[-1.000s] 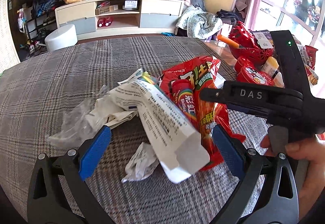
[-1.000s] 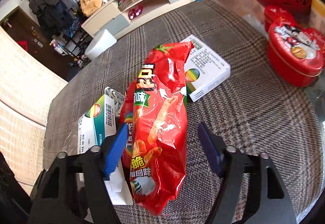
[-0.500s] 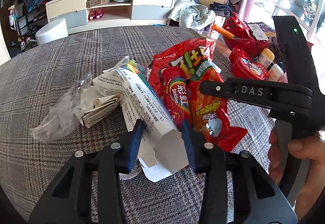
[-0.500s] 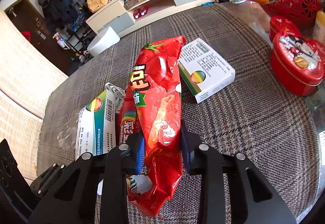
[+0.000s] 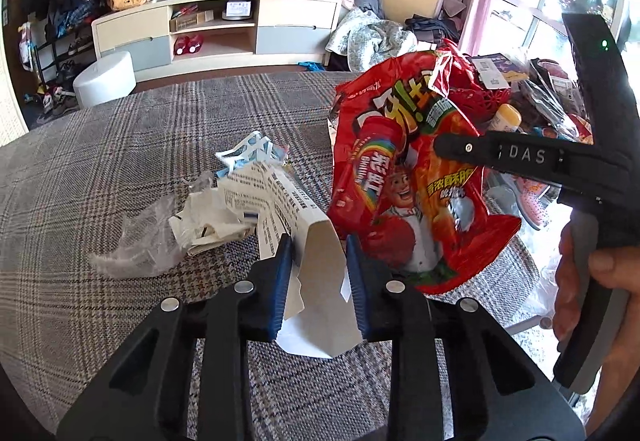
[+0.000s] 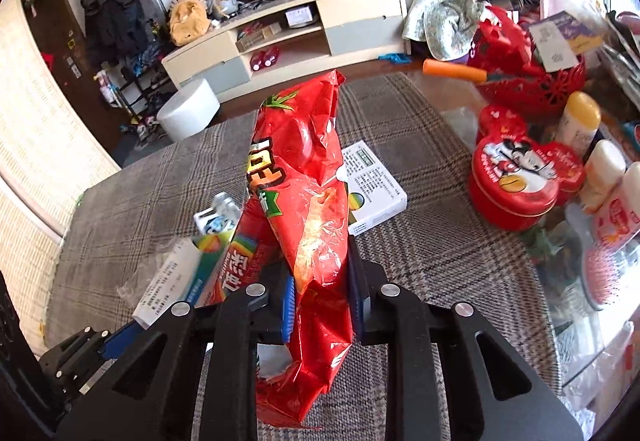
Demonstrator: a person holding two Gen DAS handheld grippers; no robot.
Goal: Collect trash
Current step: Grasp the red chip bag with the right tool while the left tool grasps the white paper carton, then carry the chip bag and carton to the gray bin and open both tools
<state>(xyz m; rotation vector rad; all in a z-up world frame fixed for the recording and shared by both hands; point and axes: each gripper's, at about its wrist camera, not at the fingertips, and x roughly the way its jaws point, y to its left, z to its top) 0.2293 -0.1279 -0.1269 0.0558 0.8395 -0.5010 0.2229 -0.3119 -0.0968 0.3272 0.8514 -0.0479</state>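
Item: collected trash, two pieces. Left claw (image 5: 318, 273), jaws closing, clenched on white carton (image 5: 320, 261); its long axis runs toward frame centre, over the table (image 5: 120, 145). Right claw (image 6: 322, 293), jaws closing, clenched on upright red snack bag (image 6: 308, 209), frame centre.

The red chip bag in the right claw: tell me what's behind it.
Behind the red chip bag lies a white printed box on the plaid tablecloth, its near-left part covered by the bag. Whatever else sits under the bag is hidden.
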